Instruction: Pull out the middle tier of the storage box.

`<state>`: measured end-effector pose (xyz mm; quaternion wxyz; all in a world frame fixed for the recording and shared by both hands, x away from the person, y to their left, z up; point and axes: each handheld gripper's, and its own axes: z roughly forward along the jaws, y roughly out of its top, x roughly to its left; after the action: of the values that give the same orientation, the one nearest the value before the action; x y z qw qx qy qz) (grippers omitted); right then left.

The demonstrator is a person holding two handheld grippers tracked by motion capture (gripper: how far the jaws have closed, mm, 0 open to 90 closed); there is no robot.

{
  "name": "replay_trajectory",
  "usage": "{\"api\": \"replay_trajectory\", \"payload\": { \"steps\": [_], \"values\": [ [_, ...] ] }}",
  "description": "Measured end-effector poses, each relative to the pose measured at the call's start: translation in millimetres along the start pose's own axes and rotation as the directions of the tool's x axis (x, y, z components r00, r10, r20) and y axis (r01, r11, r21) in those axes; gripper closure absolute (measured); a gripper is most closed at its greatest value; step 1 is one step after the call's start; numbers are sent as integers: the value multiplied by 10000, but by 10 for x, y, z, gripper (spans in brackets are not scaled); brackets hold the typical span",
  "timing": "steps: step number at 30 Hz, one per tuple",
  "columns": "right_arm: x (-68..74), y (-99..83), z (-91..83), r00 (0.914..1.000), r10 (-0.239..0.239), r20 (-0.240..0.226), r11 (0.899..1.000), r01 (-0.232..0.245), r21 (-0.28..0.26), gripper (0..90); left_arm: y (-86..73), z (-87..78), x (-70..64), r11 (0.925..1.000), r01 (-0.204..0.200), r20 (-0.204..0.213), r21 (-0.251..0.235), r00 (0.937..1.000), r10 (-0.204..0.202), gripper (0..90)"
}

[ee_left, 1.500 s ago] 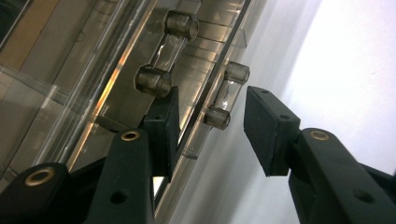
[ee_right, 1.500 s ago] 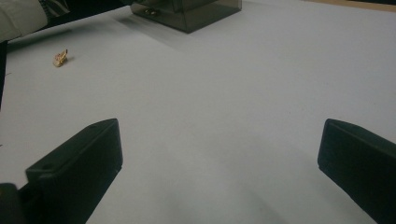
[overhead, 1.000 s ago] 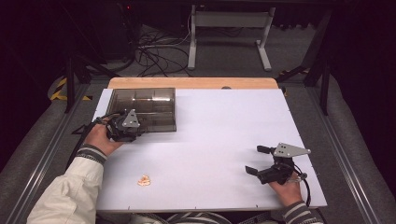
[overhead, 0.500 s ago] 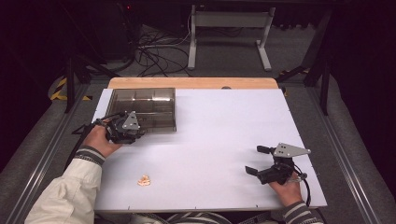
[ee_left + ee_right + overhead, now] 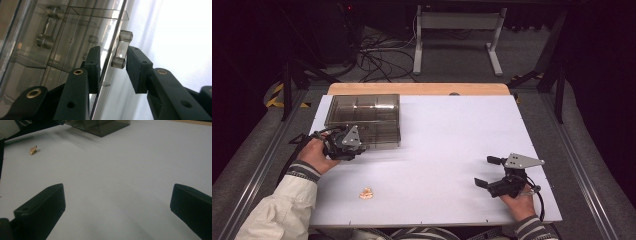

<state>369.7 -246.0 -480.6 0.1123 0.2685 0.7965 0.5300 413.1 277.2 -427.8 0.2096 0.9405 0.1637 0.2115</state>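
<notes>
Slippage threatens: left gripper jaws straddle the box handle at twelve o'clock, not yet clamped; right gripper waits spread apart.

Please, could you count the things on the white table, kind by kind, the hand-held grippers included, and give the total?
Smoky clear plastic box with a small clear handle: 1
Small golden-orange piece: 1
Black grippers: 2, the left gripper at the box handle and the right gripper resting apart
Total: 4
</notes>
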Motion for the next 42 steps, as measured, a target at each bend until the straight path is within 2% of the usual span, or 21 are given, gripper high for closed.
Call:
{"api": "replay_trajectory", "payload": {
  "steps": [19, 33, 38, 42],
  "values": [
    [-2, -1, 0, 10000, 21, 27, 10000, -21, 1, 6, -17, -48, -44, 9998, -62, 268, 175, 9996, 58, 654],
    [-1, -1, 2, 10000, 13, 19, 10000, -13, 16, 6, -20, -90, -45, 10000, 5, 416, -82, 9991, -1, 636],
    [-1, -1, 3, 10000, 9, 14, 10000, -9, 18, 6, -9, -166, -53, 9981, 218, 574, -569, 9982, -185, 569],
    [0, -1, 5, 10000, 10, 18, 10000, -10, 9, 7, -3, -250, -59, 9925, 583, 682, -1076, 9964, -512, 531]
  ]
}}
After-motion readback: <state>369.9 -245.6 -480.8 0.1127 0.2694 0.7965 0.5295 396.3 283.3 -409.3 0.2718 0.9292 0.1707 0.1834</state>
